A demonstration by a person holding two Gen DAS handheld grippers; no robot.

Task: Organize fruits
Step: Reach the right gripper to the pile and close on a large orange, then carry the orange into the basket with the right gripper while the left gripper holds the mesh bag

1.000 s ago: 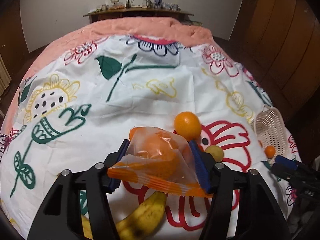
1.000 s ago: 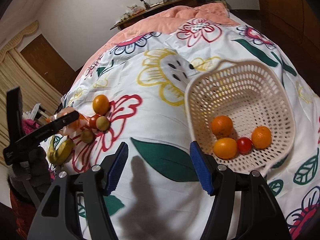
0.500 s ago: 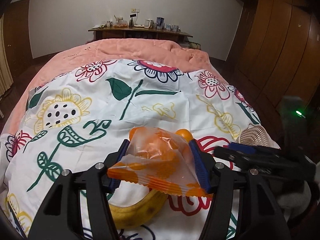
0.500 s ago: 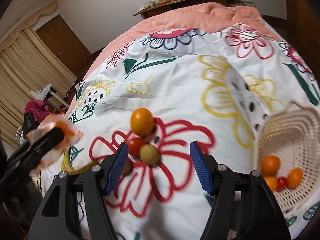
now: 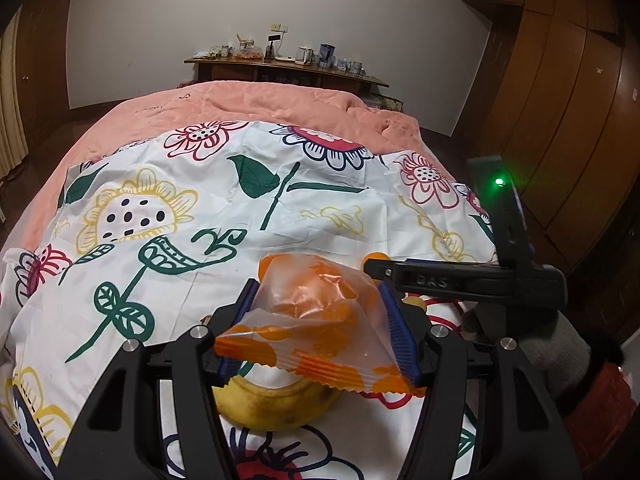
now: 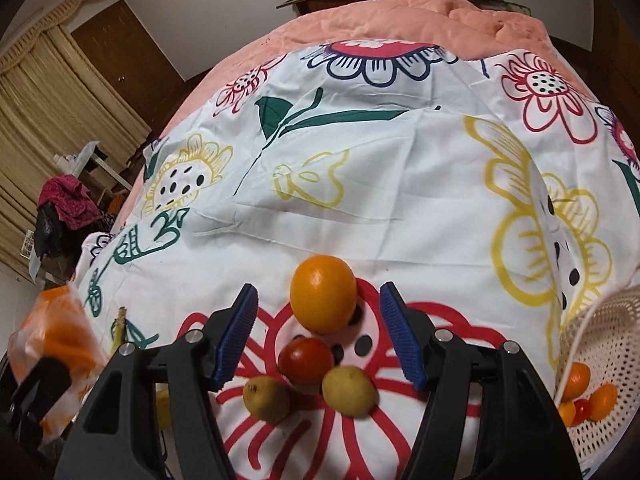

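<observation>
My left gripper (image 5: 318, 330) is shut on a clear bag with orange print holding an orange (image 5: 316, 312), lifted above a banana (image 5: 276, 406) on the floral sheet. The bag also shows at the left edge of the right wrist view (image 6: 56, 344). My right gripper (image 6: 318, 336) is open, its jaws on either side of a large orange (image 6: 323, 299) lying on the sheet. Just in front of it lie a red tomato (image 6: 306, 360) and two yellow-green fruits (image 6: 349, 390) (image 6: 267, 398). The right gripper's body (image 5: 464, 280) crosses the left wrist view on the right.
A white mesh basket (image 6: 604, 344) at the right edge holds several small oranges and a tomato (image 6: 582, 410). The floral sheet (image 5: 280, 208) covers a pink bed. A wooden shelf (image 5: 288, 66) with jars stands at the far wall. Wooden wardrobes stand to the right.
My right gripper has swung left from the basket to the fruit pile, now straddling the large orange. My left gripper, still holding the bag, has risen and tilted up.
</observation>
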